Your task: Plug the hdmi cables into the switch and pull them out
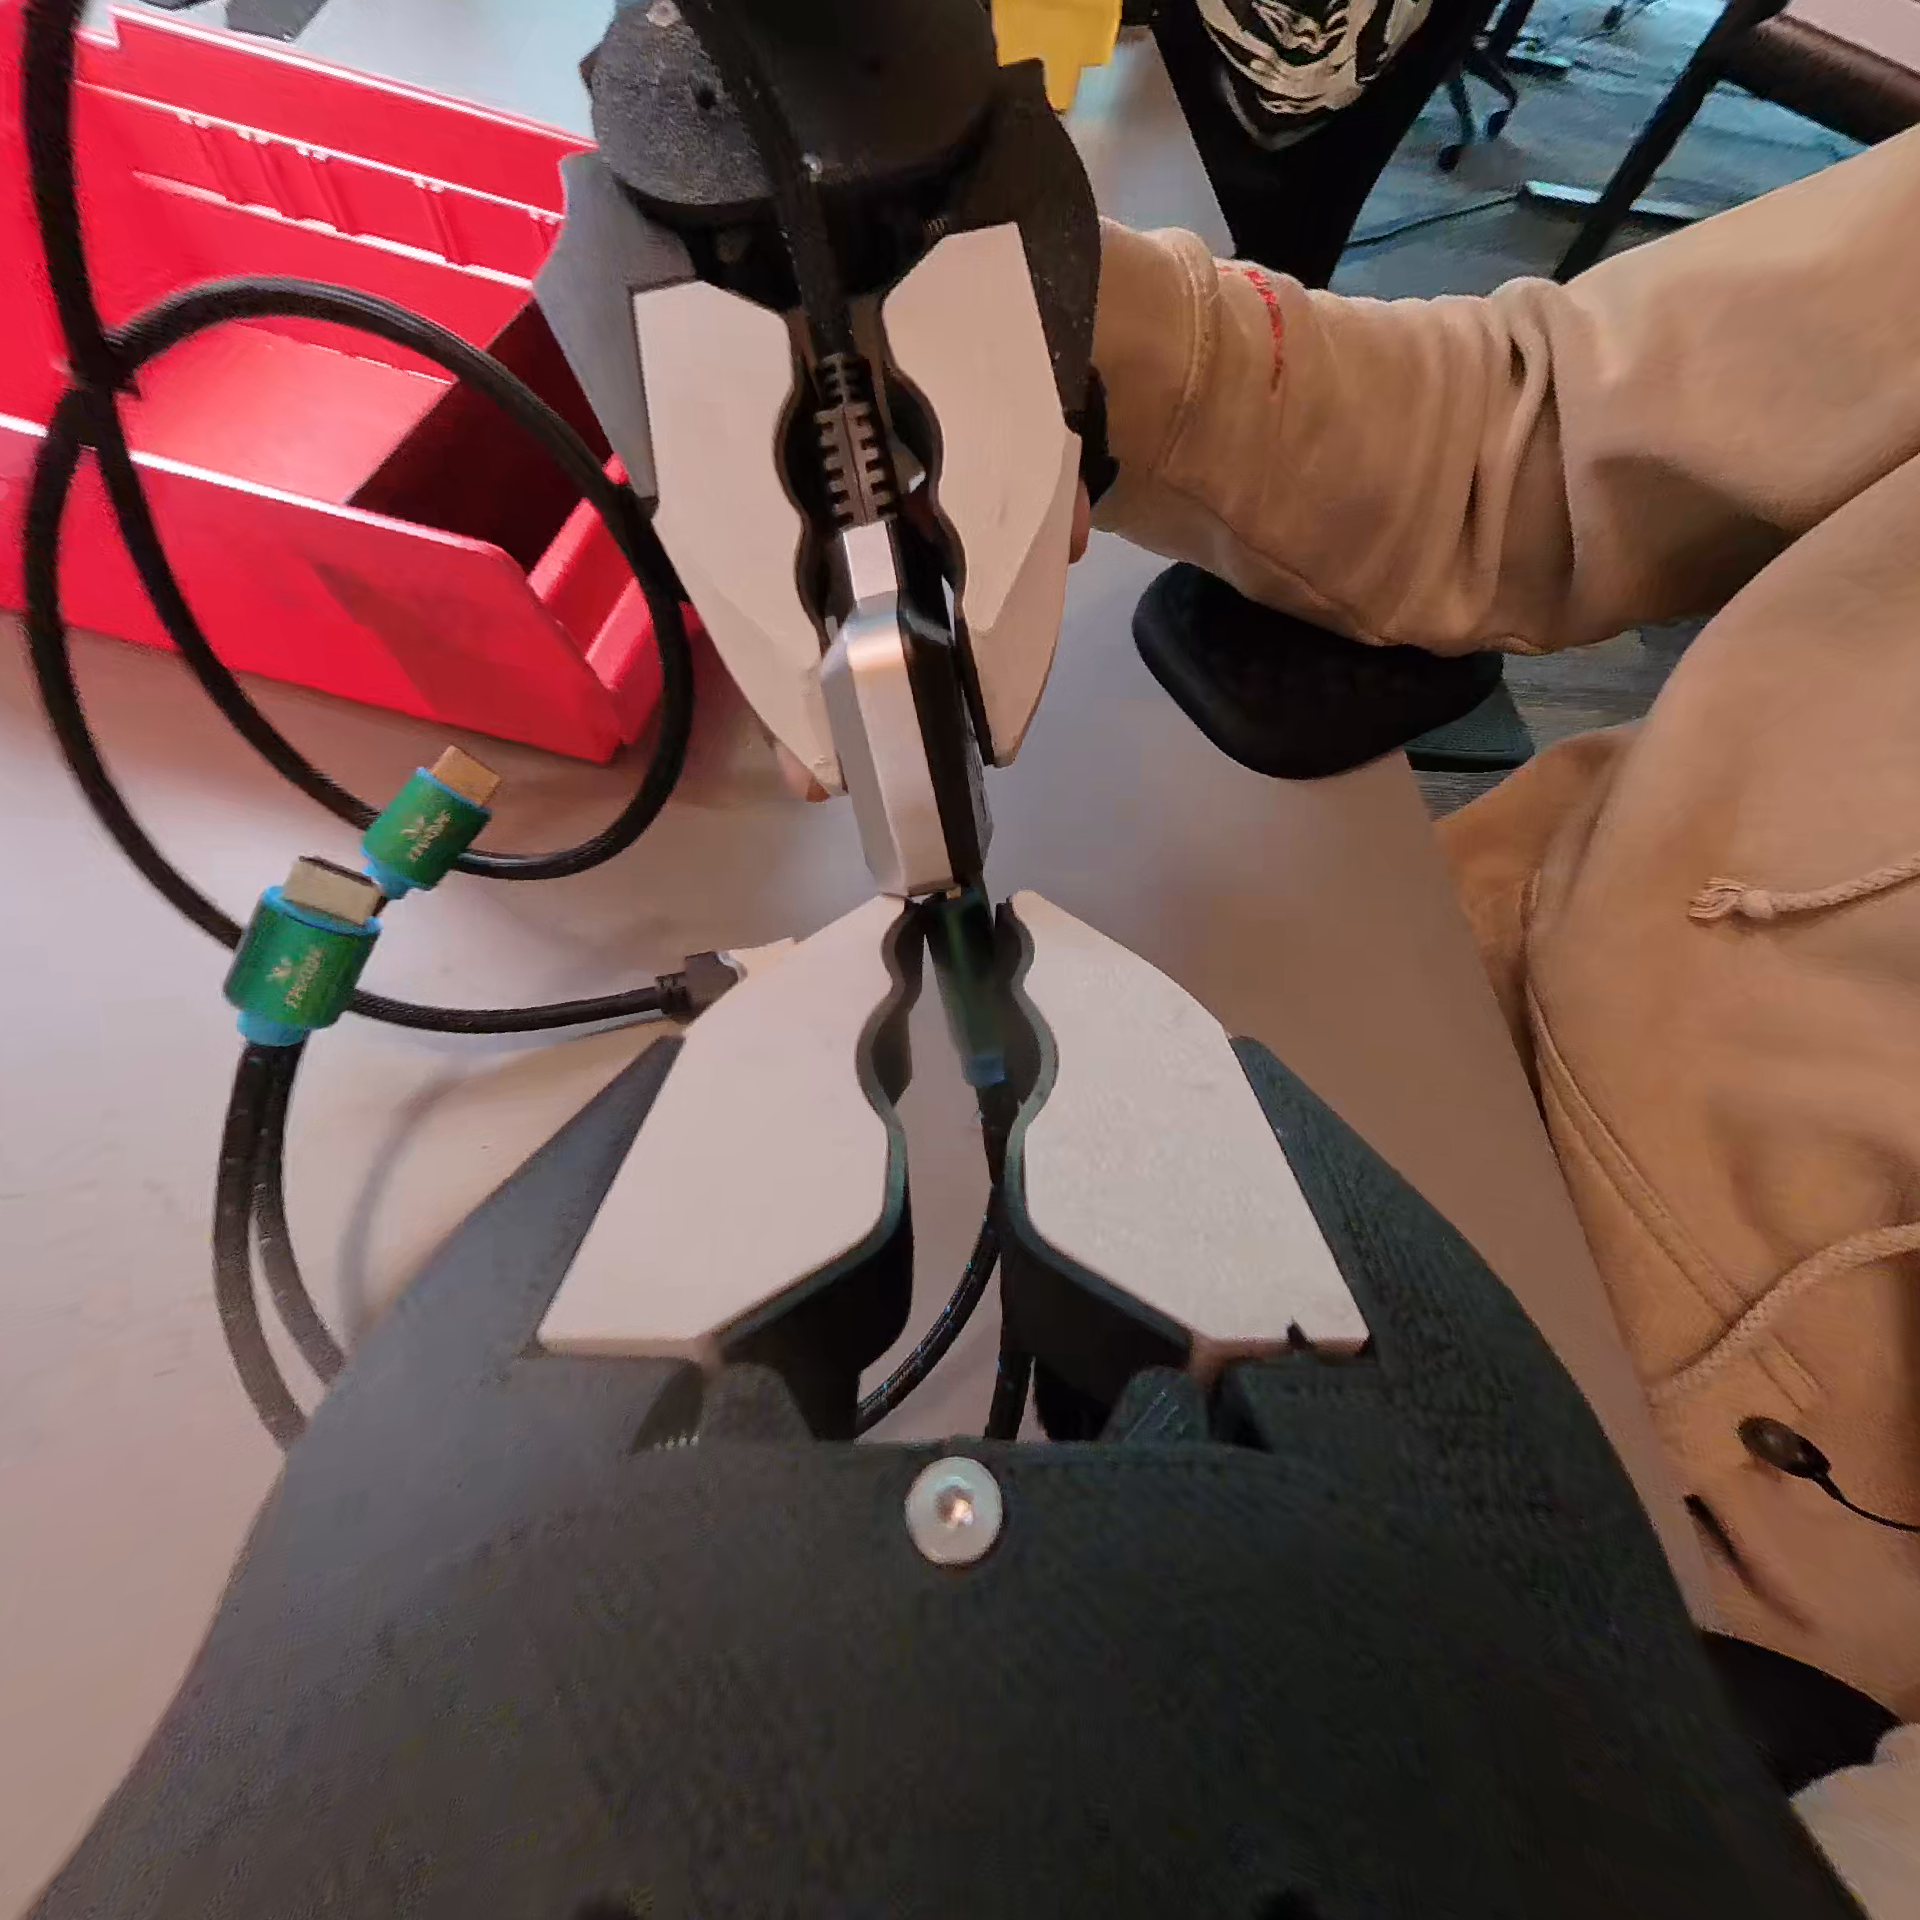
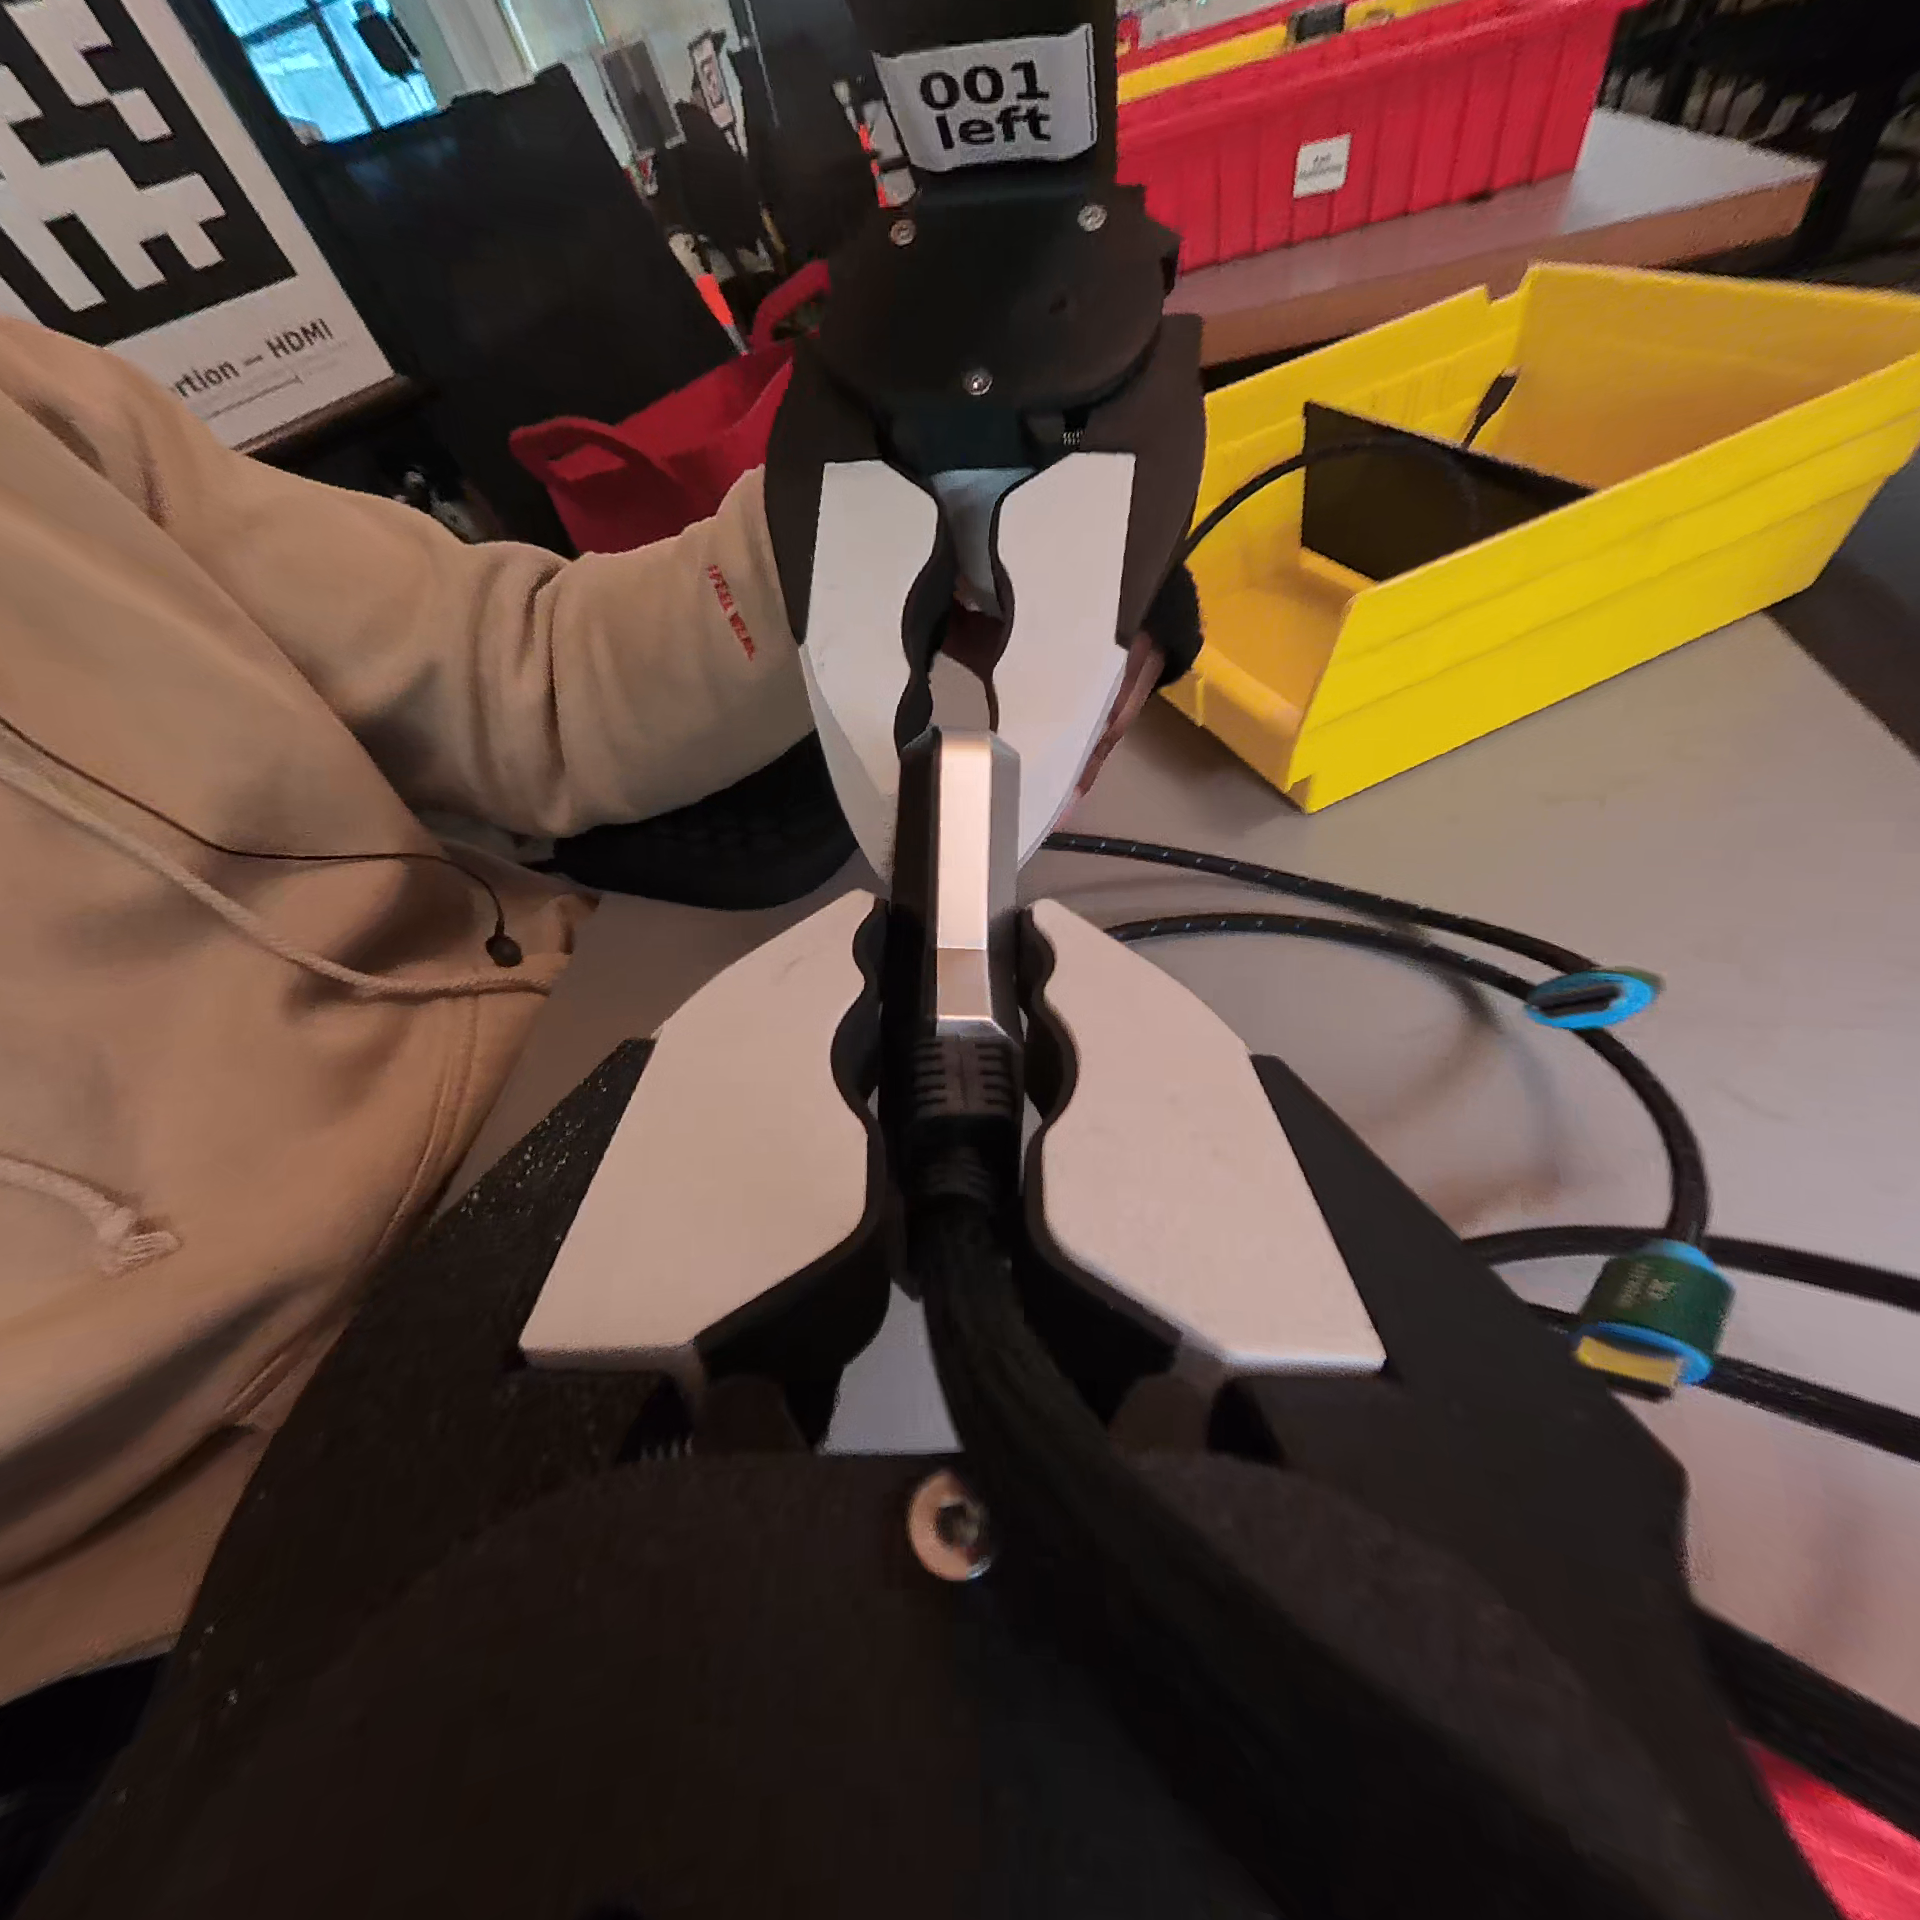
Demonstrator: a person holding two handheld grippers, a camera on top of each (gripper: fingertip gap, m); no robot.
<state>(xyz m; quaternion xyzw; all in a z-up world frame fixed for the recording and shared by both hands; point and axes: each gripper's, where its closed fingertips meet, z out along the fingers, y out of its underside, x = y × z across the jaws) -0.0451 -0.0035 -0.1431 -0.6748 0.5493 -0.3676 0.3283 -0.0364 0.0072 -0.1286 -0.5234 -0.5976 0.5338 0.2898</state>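
In the left wrist view my left gripper [image 1: 958, 914] is shut on a green HDMI plug [image 1: 966, 987] with a blue collar. The plug's front end meets the near end of the silver and black switch [image 1: 883, 748]; its metal tip is hidden. My right gripper [image 1: 914, 764] comes from the far side and is shut on the switch. In the right wrist view my right gripper [image 2: 956, 909] grips the switch [image 2: 961, 831] near its black fixed cable [image 2: 966, 1226], and the left gripper [image 2: 951, 821] closes around its far end. Both are held above the table.
Two loose green HDMI plugs [image 1: 426, 821] [image 1: 301, 966] on black braided cables lie on the grey table [image 1: 125, 1195] at left. A red bin [image 1: 312, 520] stands behind them. A yellow bin [image 2: 1558, 582] stands at right. A person's beige sleeve [image 1: 1455, 416] is close. My two grippers' fingertips are within a few centimetres of each other.
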